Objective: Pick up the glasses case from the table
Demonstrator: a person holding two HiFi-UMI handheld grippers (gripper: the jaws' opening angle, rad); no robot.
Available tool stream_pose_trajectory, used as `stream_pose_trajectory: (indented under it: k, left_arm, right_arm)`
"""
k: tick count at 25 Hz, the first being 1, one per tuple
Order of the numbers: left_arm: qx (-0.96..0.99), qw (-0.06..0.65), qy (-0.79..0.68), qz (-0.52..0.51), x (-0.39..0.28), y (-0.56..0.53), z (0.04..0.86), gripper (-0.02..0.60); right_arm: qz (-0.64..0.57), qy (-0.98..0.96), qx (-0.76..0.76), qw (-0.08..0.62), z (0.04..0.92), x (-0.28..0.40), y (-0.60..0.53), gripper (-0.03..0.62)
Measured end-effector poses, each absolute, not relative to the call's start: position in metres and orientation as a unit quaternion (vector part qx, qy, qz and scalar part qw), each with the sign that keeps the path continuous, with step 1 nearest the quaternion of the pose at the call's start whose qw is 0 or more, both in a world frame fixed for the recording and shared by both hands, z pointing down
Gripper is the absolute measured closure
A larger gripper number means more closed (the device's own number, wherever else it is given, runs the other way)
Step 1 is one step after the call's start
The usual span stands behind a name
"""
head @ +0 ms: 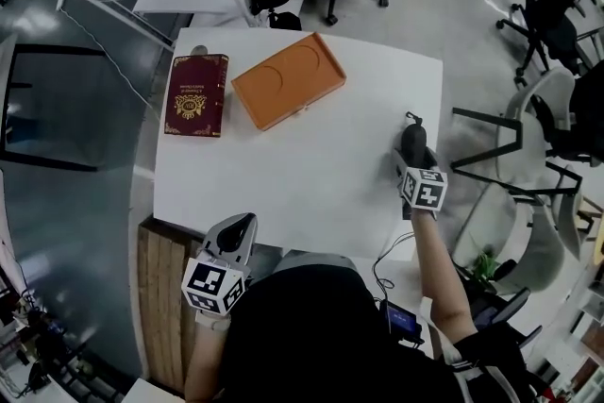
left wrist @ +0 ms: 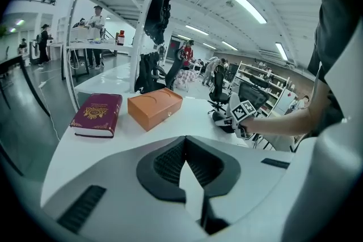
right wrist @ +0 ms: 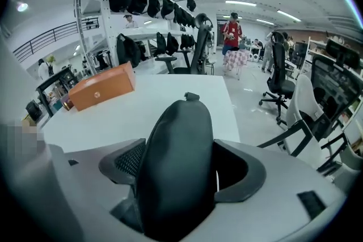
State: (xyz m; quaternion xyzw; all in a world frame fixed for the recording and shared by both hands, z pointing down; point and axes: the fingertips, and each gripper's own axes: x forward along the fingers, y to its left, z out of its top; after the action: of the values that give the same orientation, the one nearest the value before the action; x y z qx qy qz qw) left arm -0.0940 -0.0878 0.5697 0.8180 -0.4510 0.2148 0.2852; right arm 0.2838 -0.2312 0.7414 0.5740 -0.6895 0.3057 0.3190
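**Right tongs** [right wrist: 180, 147]: the jaws stand wide, with the black glasses case [right wrist: 177, 116] lying lengthwise between them. A ribbed pad face shows bare on the left of the case and a dark gap shows on its right — the pads do not press on it. The case lies on the white worktop [head: 311, 175], well apart from the orange box [head: 288, 80]. It is to the box's right and nearer the person, close to the worktop's right edge. A small tab projects from the end of the case that faces away from the tongs.

**Left tongs** [left wrist: 184, 140]: the jaw tips are together, with nothing between them. This tool hangs at the worktop's near edge, well apart from the orange box, on the person's side of it and slightly to its left.

**Maroon book** [head: 196, 96], gold emblem on the cover: it lies flat on the worktop, just beside the orange box on its left, not touching it. The box's top carries two round recesses — the box lies at an angle to the book.
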Motion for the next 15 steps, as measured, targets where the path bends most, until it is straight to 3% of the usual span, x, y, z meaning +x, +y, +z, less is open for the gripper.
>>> stream_pose_trajectory:
  k: [15]
  left_arm:
    - [0.823, 0.274, -0.455, 0.203, -0.116, -0.085, 0.563, 0.563]
  right_arm:
    - [0.306, -0.687, 0.581, 0.31, 0.721, 0.262, -0.218, 0.225]
